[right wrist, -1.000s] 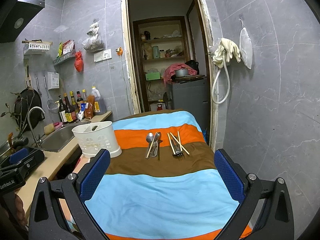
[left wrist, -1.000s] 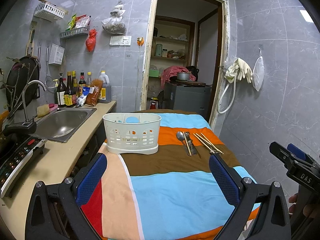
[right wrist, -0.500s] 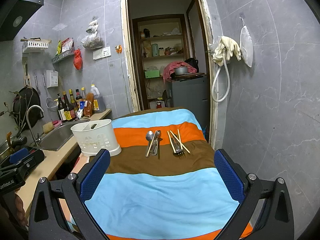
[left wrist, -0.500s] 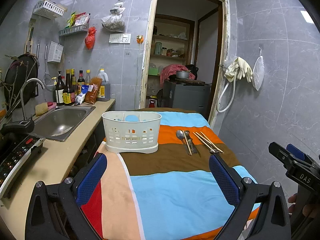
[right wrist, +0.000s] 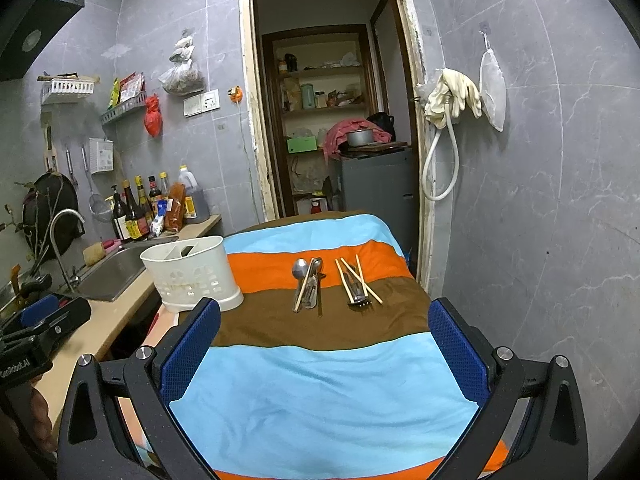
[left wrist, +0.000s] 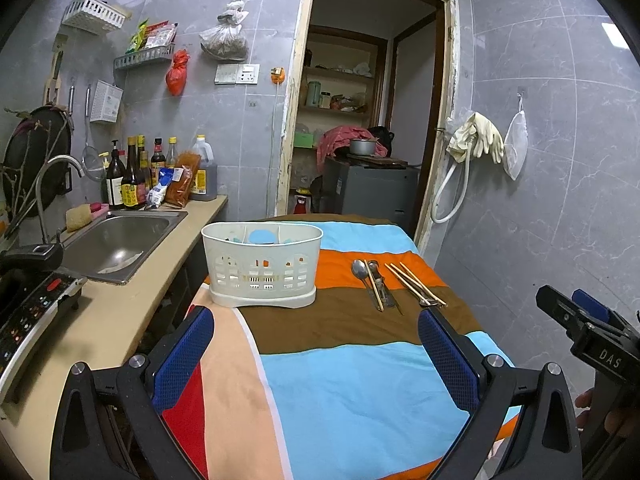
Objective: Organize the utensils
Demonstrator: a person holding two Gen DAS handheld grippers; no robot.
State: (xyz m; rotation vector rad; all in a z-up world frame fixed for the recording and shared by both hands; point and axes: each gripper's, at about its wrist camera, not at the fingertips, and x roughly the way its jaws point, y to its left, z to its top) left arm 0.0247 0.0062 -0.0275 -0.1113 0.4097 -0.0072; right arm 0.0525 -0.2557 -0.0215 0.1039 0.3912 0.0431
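A white slotted utensil caddy (left wrist: 262, 264) (right wrist: 192, 272) stands empty-looking on the striped cloth, at the table's left side. To its right lie two metal spoons with one chopstick (left wrist: 370, 280) (right wrist: 308, 280). Further right lies a pile of wooden chopsticks over a fork (left wrist: 416, 284) (right wrist: 356, 284). My left gripper (left wrist: 316, 328) hangs open over the near cloth, short of the caddy, holding nothing. My right gripper (right wrist: 324, 312) is also open and empty, short of the utensils. Each gripper shows at the edge of the other's view: the right gripper (left wrist: 580, 320) and the left gripper (right wrist: 44, 328).
The table under the striped cloth (left wrist: 340, 380) butts against a beige counter (left wrist: 120, 308) with a steel sink (left wrist: 116, 240), a faucet and several bottles (left wrist: 132, 176). A black cooktop (left wrist: 28, 312) sits at the near left. A grey tiled wall (right wrist: 540, 200) runs close on the right.
Both views have drifted only slightly. The caddy, spoons and chopsticks lie where they were, and both grippers stay open.
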